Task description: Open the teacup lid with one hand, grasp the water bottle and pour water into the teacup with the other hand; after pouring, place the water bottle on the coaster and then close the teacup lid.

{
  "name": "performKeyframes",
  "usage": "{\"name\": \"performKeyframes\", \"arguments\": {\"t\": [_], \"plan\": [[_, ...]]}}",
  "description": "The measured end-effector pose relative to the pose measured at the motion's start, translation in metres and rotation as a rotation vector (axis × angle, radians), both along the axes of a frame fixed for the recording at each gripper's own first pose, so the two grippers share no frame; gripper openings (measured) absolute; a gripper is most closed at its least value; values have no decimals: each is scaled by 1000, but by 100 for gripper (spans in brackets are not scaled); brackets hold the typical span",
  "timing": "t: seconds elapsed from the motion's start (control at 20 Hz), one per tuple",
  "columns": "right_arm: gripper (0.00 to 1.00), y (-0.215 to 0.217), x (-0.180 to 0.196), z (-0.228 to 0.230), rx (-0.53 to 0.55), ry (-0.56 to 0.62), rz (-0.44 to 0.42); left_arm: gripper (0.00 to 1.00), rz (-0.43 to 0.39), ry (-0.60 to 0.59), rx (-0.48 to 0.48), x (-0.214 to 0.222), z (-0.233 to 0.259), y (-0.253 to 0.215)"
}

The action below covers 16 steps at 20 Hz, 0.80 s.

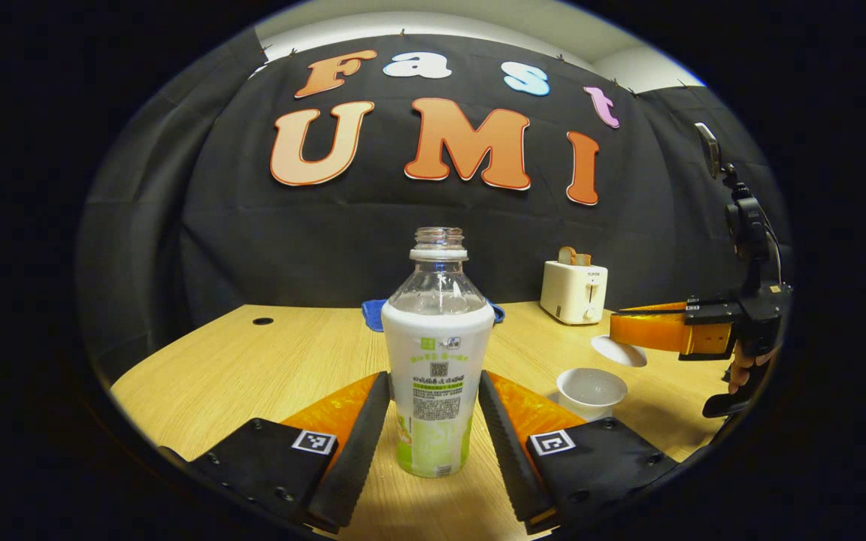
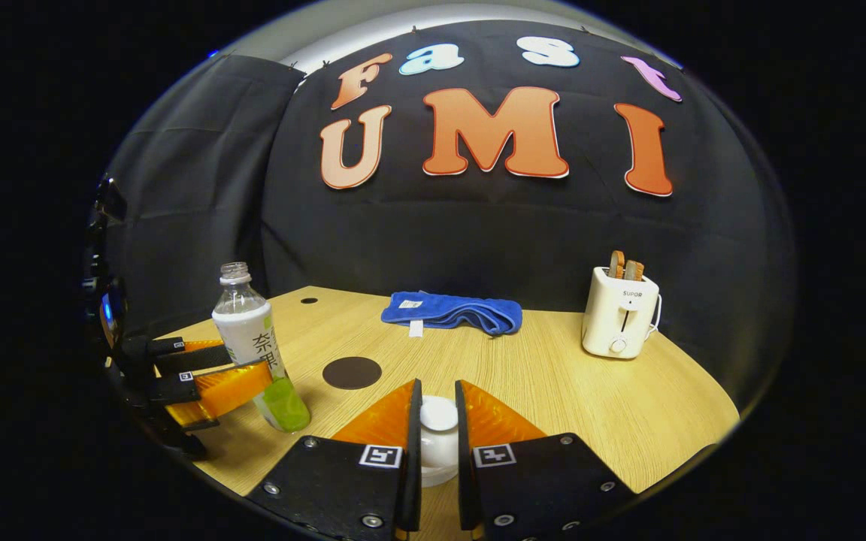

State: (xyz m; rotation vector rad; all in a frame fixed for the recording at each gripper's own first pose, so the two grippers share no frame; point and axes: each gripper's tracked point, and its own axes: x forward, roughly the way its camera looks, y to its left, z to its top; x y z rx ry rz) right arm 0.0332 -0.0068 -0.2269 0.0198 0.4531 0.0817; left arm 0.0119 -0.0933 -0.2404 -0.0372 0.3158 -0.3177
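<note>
A: Wood is what the table [image 1: 252, 368] is made of, and your bottle [image 1: 437, 353] stands on it, straight up, with no cap on.

B: Where is my left gripper [image 1: 433, 428]?

A: Its two fingers sit one on each side of the bottle, low down. They are spread apart with a small gap each side, so the jaws are open. In the right gripper view you can see that gripper [image 2: 234, 368] by the bottle [image 2: 256, 346] too.

B: And my right gripper [image 2: 437, 443]?

A: Its jaws are closed on the white lid [image 2: 438, 432]. Both fingers press the lid. In the left gripper view the lid [image 1: 617, 350] hangs up in the air, past the cup [image 1: 591, 391].

B: So the cup is open?

A: Yes. The cup is white and sits on the table to the right of the bottle.

B: Where is the coaster [image 2: 352, 372]?

A: It is the dark round spot on the table, just beside the bottle. A blue cloth [image 2: 452, 312] and a toaster [image 2: 621, 312] sit farther back.
</note>
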Motion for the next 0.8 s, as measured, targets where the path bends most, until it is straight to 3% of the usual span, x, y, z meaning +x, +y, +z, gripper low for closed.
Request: {"name": "performKeyframes", "arguments": {"t": [0.3,0.4,0.8], "plan": [[20,-8,-2,5,4,-11,-16,67,13,-21,6,2,0,2],[20,-14,-3,6,1,-12,-27,68,-1,-22,35,3,2,0],[20,-49,-10,10,4,-19,-93,68,-64,-131,338,15,29,-21]]}}
